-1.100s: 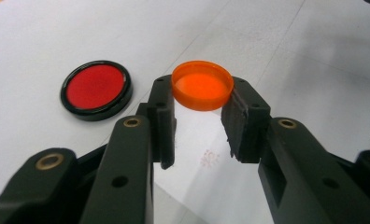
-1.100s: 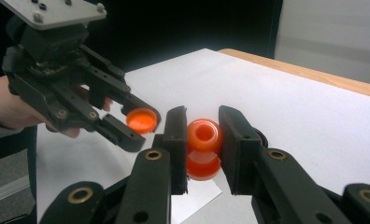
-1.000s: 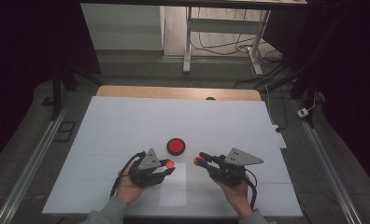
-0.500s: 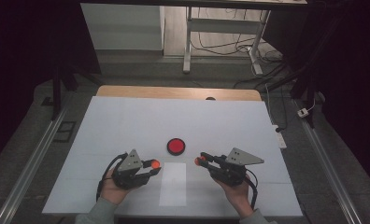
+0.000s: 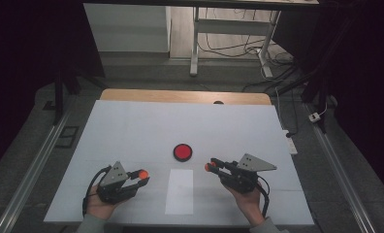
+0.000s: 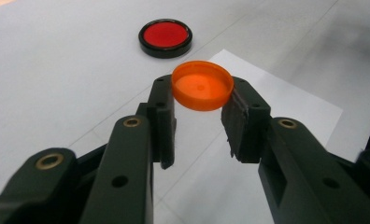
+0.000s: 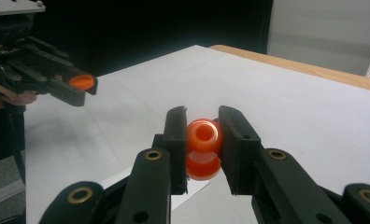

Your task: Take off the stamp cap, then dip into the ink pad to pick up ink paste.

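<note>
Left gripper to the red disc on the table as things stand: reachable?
Probably not for a grasp: the left gripper is already shut on the orange cap. The path itself looks free, with bare table between it and the red disc.

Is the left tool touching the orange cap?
Touching. The left gripper view shows the orange cap clamped between the left tool jaws, both pads against its rim.

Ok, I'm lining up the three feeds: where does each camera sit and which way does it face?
High view: above the person's side, looking forward and down on the white table; both hands enter from below.
Left gripper view: rides the left gripper, facing the orange cap and red disc.
Right gripper view: rides the right gripper, facing the orange bottle.
Shared: the cap appears in all three.
</note>
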